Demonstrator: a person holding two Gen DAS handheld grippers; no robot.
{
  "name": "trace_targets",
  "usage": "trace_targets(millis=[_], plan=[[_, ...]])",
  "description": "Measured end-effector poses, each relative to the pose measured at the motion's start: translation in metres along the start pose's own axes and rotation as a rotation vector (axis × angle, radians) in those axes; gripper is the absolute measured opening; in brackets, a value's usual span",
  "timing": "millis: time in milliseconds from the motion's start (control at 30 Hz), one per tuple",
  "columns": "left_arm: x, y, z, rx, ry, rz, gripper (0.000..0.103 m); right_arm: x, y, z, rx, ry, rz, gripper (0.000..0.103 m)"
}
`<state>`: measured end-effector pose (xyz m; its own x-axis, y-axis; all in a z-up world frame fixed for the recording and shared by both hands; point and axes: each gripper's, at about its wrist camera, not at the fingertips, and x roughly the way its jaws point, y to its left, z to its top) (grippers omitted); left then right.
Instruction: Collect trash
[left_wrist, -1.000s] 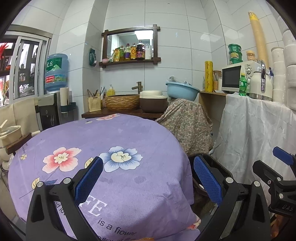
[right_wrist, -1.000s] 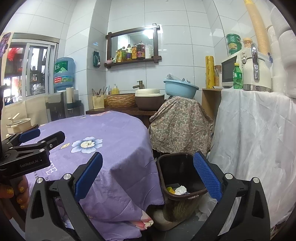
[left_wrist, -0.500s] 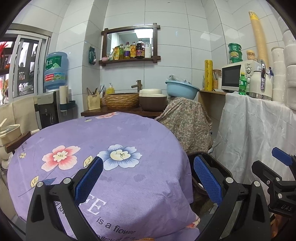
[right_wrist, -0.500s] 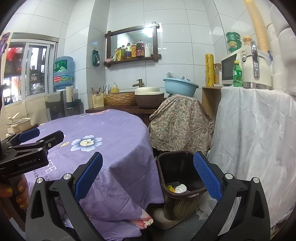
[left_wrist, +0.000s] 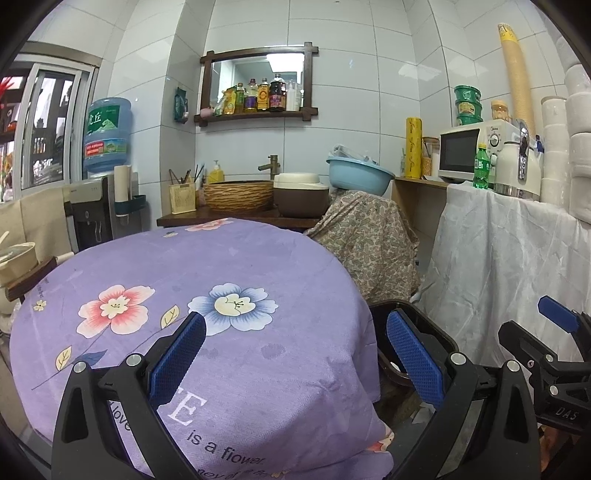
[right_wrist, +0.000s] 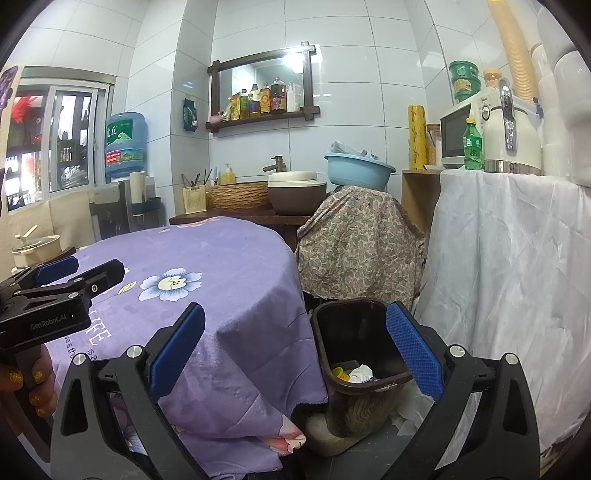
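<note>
Both grippers: left gripper (left_wrist: 293, 354) and right gripper (right_wrist: 295, 350) empty, fingers apart.
Trash: crumpled paper (right_wrist: 360, 373) inside trash bin (right_wrist: 354, 343), between right fingers, below.
Risk: bumping bin, tipping contents out.

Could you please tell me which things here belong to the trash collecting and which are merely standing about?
Job:
bin
crumpled paper and yellow scrap inside it
left tongs, open
right tongs, open

Standing about:
basin
microwave
green bottle
water jug
</note>
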<state>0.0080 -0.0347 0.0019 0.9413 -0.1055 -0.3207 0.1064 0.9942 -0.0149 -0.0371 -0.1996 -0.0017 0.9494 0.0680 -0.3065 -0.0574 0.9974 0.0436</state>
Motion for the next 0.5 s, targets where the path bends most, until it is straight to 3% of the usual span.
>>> trace_targets(millis=[500], plan=[[0.0039, -0.0050, -0.0013, 0.014, 0.015, 0.008, 0.097, 0.0019, -0.0016, -0.0021, 0.006, 0.011, -0.008, 0.097]])
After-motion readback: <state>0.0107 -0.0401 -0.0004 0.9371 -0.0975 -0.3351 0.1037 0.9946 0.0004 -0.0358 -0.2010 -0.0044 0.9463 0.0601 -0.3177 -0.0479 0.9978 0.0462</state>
